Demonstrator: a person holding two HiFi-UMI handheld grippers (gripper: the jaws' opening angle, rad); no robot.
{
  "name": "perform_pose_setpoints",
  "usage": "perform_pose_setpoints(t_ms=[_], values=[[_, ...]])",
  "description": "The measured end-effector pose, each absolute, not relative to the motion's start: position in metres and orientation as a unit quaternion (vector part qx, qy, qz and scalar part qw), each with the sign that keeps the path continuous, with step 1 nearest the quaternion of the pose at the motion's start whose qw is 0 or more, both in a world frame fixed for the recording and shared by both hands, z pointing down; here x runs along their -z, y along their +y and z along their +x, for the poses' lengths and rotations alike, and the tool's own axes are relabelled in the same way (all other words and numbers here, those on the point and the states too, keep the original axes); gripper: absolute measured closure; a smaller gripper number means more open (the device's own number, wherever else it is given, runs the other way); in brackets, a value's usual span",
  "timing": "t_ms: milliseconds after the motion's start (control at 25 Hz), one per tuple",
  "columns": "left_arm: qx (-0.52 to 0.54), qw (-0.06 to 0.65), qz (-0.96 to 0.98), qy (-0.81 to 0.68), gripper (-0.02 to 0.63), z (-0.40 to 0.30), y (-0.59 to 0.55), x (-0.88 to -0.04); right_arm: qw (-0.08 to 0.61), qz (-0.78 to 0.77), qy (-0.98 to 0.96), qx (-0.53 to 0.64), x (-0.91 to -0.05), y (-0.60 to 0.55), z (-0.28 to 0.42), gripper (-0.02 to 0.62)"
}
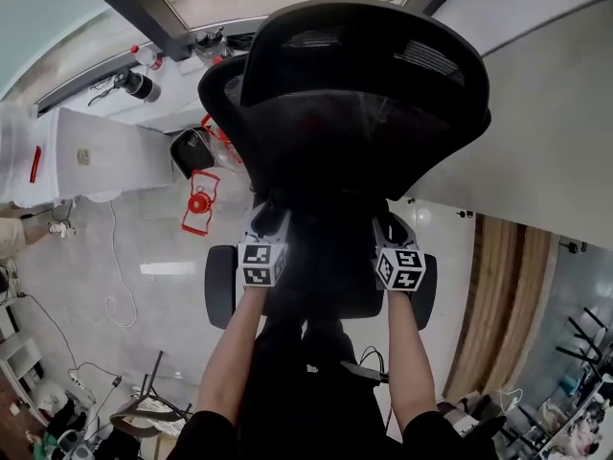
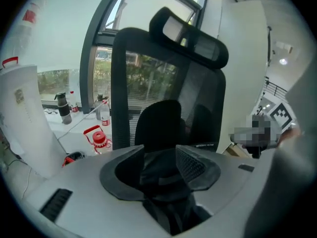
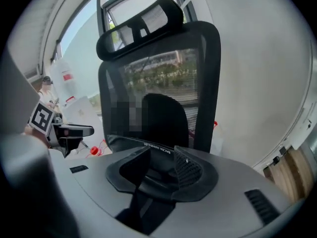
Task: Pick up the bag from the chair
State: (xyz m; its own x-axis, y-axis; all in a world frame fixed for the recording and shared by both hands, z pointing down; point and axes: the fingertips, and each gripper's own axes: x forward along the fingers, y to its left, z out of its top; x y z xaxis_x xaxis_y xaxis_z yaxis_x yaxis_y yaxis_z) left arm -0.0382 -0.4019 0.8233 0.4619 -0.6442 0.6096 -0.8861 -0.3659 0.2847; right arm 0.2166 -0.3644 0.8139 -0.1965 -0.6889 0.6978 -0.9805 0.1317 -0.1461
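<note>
At the chair (image 1: 364,84) seat, with the left tool (image 2: 159,161) and right tool (image 3: 159,165) each clamped on the black bag (image 2: 168,202), both should be raised evenly so nothing slips.

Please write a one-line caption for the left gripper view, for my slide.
The left gripper grips the black bag in front of the mesh-backed office chair.

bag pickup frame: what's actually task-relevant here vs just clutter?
In the job: bag, chair, left gripper and right gripper, both apparently closed on the bag.
Just lying about: red jug, dark bottle, white cabinet, floor cables.
</note>
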Motion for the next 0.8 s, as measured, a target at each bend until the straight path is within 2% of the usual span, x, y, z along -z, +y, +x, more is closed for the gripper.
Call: perform_pose_setpoints(t_ms=[200, 680, 800], values=[[-0.242, 0.32, 0.788, -0.468, 0.402, -0.044, -0.41, -0.87, 0.242, 0.584, -0.694, -0.343, -0.85, -0.366, 0.23, 0.413], [-0.277, 0.365, 0.777, -0.432, 0.402, -0.031, -0.418, -0.926, 0.241, 0.565, -0.676, -0.407, -0.904, -0.373, 0.231, 0.405], [-0.268, 0.37, 0.775, -0.437, 0.426, -0.032, -0.421, -0.925, 0.244, 0.561, -0.67, -0.42, -0.913, -0.377, 0.231, 0.405]])
